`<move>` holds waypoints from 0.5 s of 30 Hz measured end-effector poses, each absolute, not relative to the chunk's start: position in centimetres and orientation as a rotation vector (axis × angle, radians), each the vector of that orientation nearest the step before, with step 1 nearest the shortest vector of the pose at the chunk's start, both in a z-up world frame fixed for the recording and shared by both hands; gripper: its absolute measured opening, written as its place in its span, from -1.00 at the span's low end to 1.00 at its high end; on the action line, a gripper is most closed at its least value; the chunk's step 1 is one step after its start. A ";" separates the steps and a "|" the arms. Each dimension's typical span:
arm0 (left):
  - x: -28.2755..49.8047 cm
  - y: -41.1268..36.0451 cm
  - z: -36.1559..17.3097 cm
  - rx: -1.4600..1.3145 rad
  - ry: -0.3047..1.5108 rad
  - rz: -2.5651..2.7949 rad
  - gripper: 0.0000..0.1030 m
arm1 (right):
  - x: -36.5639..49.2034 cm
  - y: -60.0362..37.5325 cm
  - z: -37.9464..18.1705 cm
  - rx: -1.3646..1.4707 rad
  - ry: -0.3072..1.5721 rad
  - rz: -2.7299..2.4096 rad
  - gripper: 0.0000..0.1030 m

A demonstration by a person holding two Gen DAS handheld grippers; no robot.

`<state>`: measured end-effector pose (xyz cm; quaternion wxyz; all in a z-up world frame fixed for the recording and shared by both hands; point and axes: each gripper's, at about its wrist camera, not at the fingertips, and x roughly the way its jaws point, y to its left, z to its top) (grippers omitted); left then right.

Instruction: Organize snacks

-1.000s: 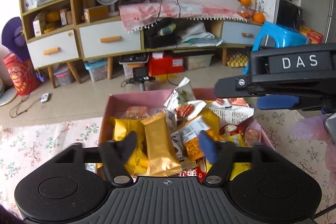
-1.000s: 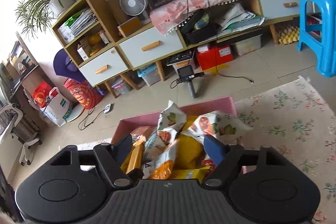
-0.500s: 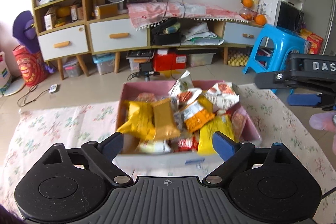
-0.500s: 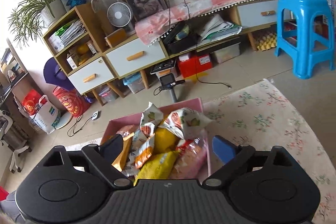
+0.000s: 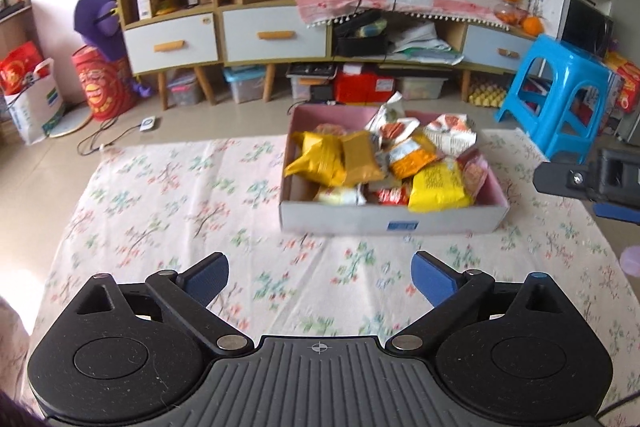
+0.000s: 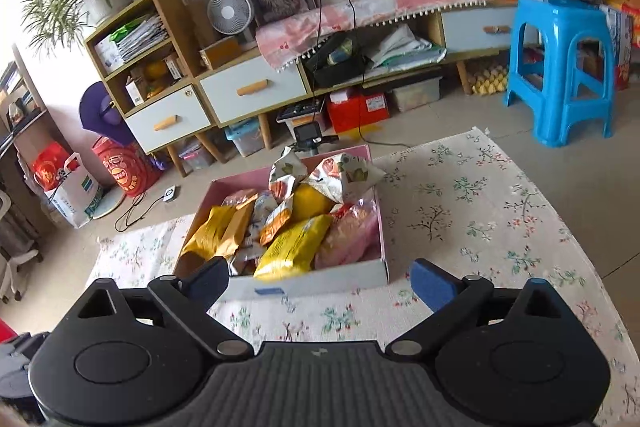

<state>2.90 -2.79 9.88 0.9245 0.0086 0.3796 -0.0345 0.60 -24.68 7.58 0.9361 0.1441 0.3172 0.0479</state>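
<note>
Both hand-held grippers, left and right, had just spread wide, empty; better to lift one packet at a time from the box.

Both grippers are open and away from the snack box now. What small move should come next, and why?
Probably move both hands away and stop. The box on the cloth already holds all the visible snacks. The left gripper and right gripper have just been opening and hold nothing, and no snack lies loose on the cloth.
</note>
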 end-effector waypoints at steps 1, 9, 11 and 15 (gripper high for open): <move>2.5 -2.7 9.7 0.019 0.781 -0.064 0.93 | 0.0 -24.5 7.3 0.293 0.646 0.101 0.75; 1.1 -2.3 9.5 -0.010 0.808 -0.019 0.99 | -1.5 -22.0 6.6 0.135 0.679 0.082 0.76; 1.0 -2.5 9.4 0.009 0.819 -0.012 1.00 | -1.8 -21.2 6.4 0.098 0.683 0.076 0.76; 1.4 -2.5 8.9 0.025 0.833 0.010 1.00 | -1.9 -20.5 6.3 0.074 0.695 0.081 0.77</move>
